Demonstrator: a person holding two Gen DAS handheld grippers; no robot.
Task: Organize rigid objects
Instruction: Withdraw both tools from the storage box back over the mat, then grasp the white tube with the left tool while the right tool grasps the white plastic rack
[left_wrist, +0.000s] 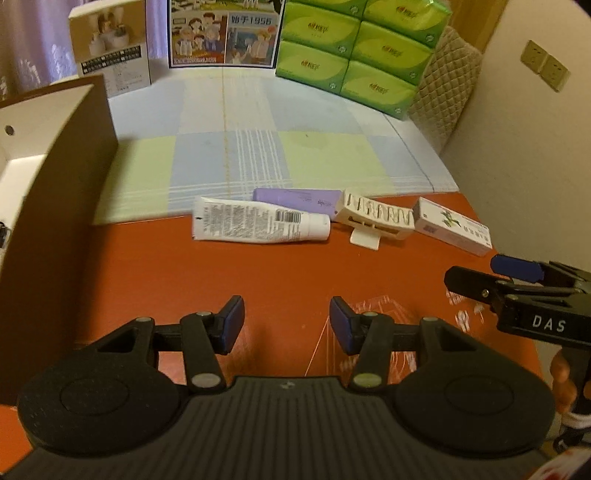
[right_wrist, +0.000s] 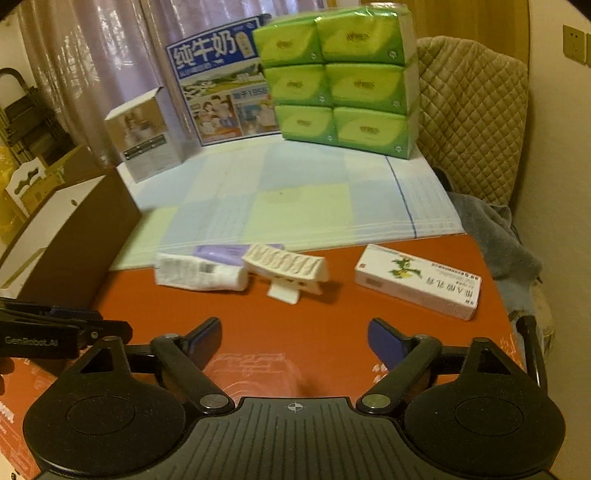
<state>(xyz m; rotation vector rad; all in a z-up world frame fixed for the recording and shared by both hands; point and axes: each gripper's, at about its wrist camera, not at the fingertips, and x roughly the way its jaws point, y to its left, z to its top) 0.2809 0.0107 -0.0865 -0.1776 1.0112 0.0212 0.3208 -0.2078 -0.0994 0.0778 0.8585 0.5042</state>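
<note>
Several items lie in a row on the red table: a white tube (left_wrist: 258, 223) (right_wrist: 201, 275), a purple box (left_wrist: 299, 199) (right_wrist: 218, 253) behind it, a cream ribbed plastic holder (left_wrist: 376, 218) (right_wrist: 288, 267), and a white medicine carton with a green plant print (left_wrist: 454, 229) (right_wrist: 417, 280). My left gripper (left_wrist: 286, 325) hovers over bare table in front of the tube, jaws apart and nothing between them. My right gripper (right_wrist: 295, 343) stands wider, also with nothing in it, short of the holder and carton. In the left wrist view the right gripper (left_wrist: 491, 275) enters from the right.
A brown-sided open box (left_wrist: 55, 184) (right_wrist: 70, 236) stands at the left. A checked cloth (left_wrist: 258, 155) covers the far table. Behind it stand green tissue packs (left_wrist: 351, 55) (right_wrist: 340, 81), a milk carton box (left_wrist: 221, 33) (right_wrist: 218, 85) and a small white box (left_wrist: 110, 48) (right_wrist: 144, 133). A quilted chair back (right_wrist: 472, 122) is at the right.
</note>
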